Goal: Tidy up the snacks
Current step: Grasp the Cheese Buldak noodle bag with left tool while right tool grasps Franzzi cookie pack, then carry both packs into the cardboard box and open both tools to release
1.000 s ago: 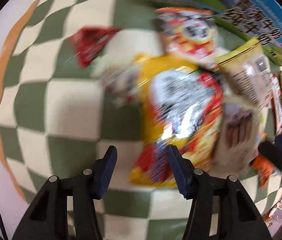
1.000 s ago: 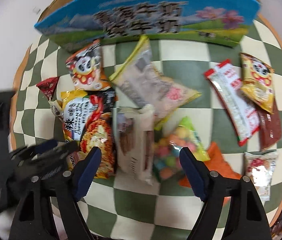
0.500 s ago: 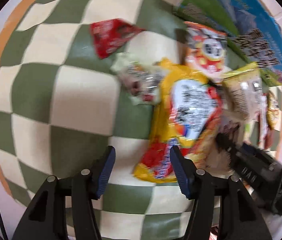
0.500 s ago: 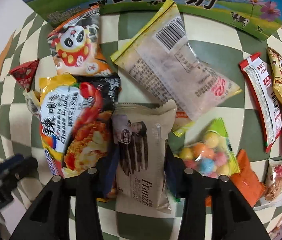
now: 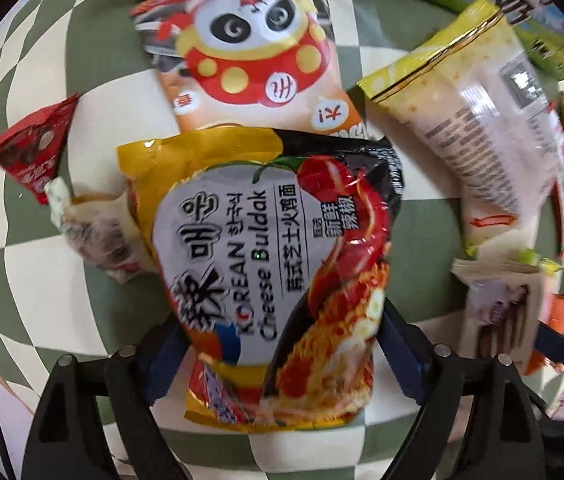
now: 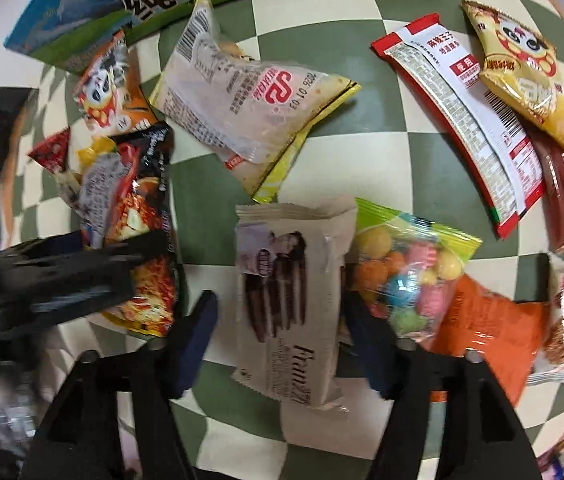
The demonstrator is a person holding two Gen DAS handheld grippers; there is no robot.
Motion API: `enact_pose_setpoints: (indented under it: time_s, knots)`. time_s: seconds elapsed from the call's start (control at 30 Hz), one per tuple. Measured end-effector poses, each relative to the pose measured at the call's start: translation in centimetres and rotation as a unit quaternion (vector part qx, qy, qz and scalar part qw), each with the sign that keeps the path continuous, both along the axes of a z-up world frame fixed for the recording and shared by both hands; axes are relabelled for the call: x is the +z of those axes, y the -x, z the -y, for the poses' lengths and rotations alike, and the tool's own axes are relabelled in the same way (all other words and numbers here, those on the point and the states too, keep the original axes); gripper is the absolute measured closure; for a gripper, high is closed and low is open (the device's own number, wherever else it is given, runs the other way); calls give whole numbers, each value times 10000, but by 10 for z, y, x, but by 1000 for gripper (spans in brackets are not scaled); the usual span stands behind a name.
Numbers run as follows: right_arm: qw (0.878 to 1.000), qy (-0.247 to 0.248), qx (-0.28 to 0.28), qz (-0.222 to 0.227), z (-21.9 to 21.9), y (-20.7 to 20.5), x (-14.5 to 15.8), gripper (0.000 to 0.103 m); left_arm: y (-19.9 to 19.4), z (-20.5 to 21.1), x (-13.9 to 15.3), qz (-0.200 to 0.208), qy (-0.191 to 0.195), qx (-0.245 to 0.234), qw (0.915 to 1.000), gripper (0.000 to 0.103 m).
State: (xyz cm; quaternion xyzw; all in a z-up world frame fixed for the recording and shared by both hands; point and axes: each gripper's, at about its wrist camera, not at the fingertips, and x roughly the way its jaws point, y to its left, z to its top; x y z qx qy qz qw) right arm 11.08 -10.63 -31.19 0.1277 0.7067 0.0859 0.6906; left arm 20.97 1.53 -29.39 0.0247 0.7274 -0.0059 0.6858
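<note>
Snack packs lie on a green and cream checked cloth [image 5: 94,312]. My left gripper [image 5: 278,356] is open, its jaws either side of the lower end of the yellow Korean Cheese Buldak noodle pack [image 5: 282,248], which also shows in the right wrist view [image 6: 130,216]. My right gripper [image 6: 282,344] is open, its jaws either side of the beige Franzzi biscuit pack [image 6: 289,300]. I cannot tell whether the pads touch either pack. The left gripper also shows in the right wrist view [image 6: 66,276].
A blue and green milk carton box [image 6: 130,0] stands at the back. Around lie a panda snack bag [image 5: 250,56], a clear yellow-edged bag [image 6: 242,104], a candy bag [image 6: 405,272], an orange pack [image 6: 493,328], a small red pack [image 5: 34,144] and red-edged packs [image 6: 465,120].
My left gripper has moved forward and opened wider around the noodle pack. My right gripper has opened wider around the Franzzi pack, which looks lifted or shifted towards the camera.
</note>
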Motion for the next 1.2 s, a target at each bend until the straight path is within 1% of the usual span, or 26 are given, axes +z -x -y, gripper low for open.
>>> enact_pose_setpoints:
  time_s: [0.03,0.07,0.1,0.13,0.17,0.23,0.3,0.37,0.4,0.47,0.5,0.53,0.57,0.63,0.7,0.73,0.77,0.8,0.83,0.9,0.93,0.97,1.0,1.07,1.13,1.2]
  knots:
    - [10000,6,-33,-20,3,-3,3,30,-2,0,-4,42,-7,46,10000,16]
    - [10000,25,-49,-6,4,-3,6,29,-5,14,-11,104,-7,116,9999,17]
    - [10000,47,-47,28,5,-3,10,29,-5,15,-10,152,4,173,9997,17]
    - [9999,74,-24,66,5,-3,12,29,-4,8,-11,172,11,244,9996,18]
    - [9998,132,0,142,4,-3,16,29,7,-8,-3,154,11,322,9994,18]
    - [9992,261,81,296,-11,-1,26,29,22,-15,2,124,39,492,9987,18]
    - [9983,378,177,399,-20,-2,31,29,42,-28,4,49,-40,648,9979,18]
    - [9972,528,363,396,-30,-1,28,29,52,-35,6,-32,-73,785,9969,18]
    - [9950,784,511,345,-37,0,22,29,61,-39,7,-68,-105,862,9962,18]
    - [9919,1063,669,209,-47,1,4,29,73,-48,8,-103,-79,977,9951,18]
    - [9910,1126,718,117,-51,1,-7,34,78,-51,6,-125,-51,1004,9949,18]
    - [9909,1129,735,65,-54,1,-15,39,78,-53,3,-152,-27,1010,9948,18]
    - [9911,1126,708,42,-55,2,-23,40,74,-54,-2,-188,16,1008,9947,17]
    - [9901,1190,724,148,-58,5,-24,40,62,-54,-9,-236,79,991,9948,16]
    - [9922,859,888,140,-64,12,-19,41,57,-63,-9,-273,166,956,9949,16]
    - [9923,715,1012,79,-70,17,-18,41,53,-71,-10,-271,227,954,9948,16]
    - [9894,585,1331,-55,-78,24,-17,41,54,-75,-9,-263,275,944,9948,16]
    - [9859,545,1573,-166,-84,31,-17,41,48,-81,-18,-251,319,932,9948,16]
    - [9841,573,1666,-225,-86,36,-17,41,46,-91,-22,-235,361,931,9947,16]
    - [9857,624,1552,-206,-84,41,-17,39,47,-94,-23,-207,395,907,9949,16]
    - [9886,589,1372,-189,-80,42,-16,38,51,-97,-28,-201,394,878,9952,15]
    - [9916,551,1155,-173,-74,43,-14,34,55,-101,-30,-201,383,829,9956,14]
    - [9935,506,1013,-148,-68,41,-11,31,63,-112,-43,-194,376,787,9960,14]
    - [9963,399,753,-72,-62,42,-6,29,57,-93,-53,-163,350,730,9966,14]
    - [9965,462,695,-93,-61,37,-8,29,58,-91,-55,-122,343,716,9968,15]
    - [9964,529,642,-187,-66,37,-11,30,63,-89,-45,-64,320,710,9969,17]
